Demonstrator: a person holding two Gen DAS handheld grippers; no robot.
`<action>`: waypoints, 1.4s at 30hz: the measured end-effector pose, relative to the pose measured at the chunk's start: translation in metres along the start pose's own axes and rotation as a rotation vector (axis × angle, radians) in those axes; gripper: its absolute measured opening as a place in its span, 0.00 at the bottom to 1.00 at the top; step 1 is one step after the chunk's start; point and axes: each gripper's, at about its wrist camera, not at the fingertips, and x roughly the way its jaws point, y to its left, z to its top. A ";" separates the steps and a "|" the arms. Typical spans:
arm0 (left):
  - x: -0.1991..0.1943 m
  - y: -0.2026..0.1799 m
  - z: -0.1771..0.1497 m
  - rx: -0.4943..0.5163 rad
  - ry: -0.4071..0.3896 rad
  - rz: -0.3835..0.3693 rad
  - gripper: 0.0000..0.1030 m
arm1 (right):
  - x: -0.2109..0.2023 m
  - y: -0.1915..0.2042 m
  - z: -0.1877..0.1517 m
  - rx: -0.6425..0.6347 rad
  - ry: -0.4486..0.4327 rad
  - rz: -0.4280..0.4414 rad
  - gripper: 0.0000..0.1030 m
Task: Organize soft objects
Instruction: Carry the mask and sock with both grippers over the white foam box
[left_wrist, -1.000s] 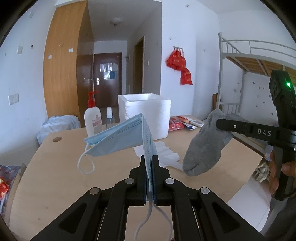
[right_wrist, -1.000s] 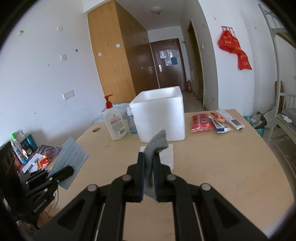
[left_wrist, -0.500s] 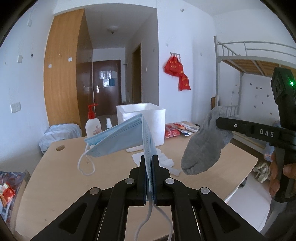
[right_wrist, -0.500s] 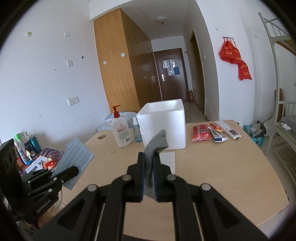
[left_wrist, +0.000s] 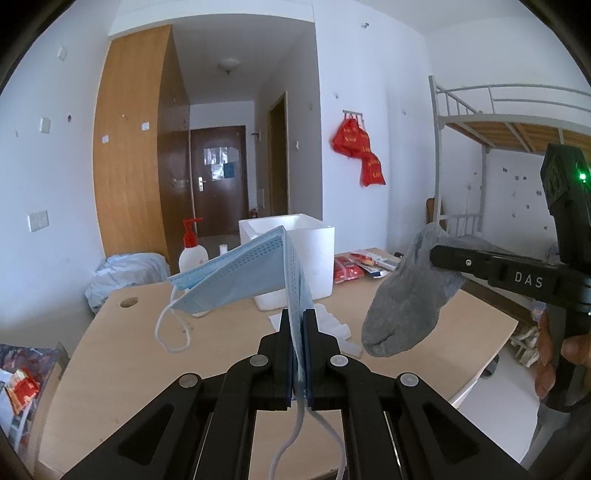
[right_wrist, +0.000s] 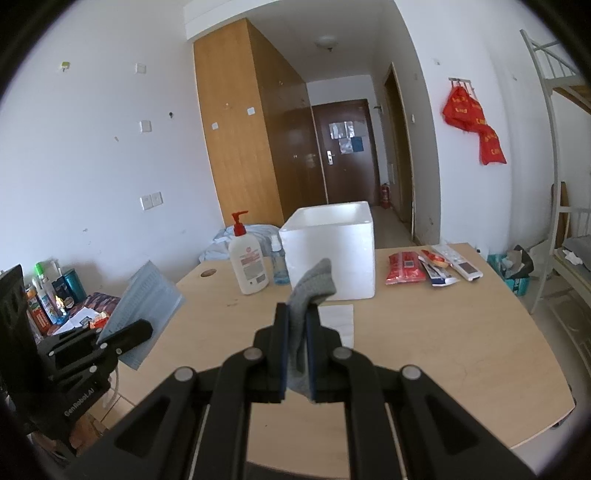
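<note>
On the left, the black left gripper was pinching a light blue paper face mask. Its fingers were pressed tight on the fold of the mask. The mask hung in the air above the light wooden table, and its white ear loop dangled down on the left side.

Further back on the table stood a white pump bottle with a red top, and just beside it a small clear bottle. Next came a white foam box with an open top. A flat white tissue lay on the table in front of the box.

On the right, the black right gripper was squeezing a soft grey sock. The sock was up in the air too, with its toe hanging down. Past the box lay a red packet.
</note>
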 end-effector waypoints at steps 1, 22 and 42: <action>0.000 0.000 0.001 -0.002 -0.001 -0.001 0.05 | 0.001 0.000 0.001 -0.001 -0.001 -0.001 0.11; 0.015 0.001 0.021 -0.004 -0.001 0.000 0.05 | 0.012 -0.004 0.028 -0.021 -0.024 -0.007 0.11; 0.044 0.012 0.058 -0.011 -0.020 0.005 0.05 | 0.034 -0.007 0.069 -0.046 -0.051 -0.015 0.11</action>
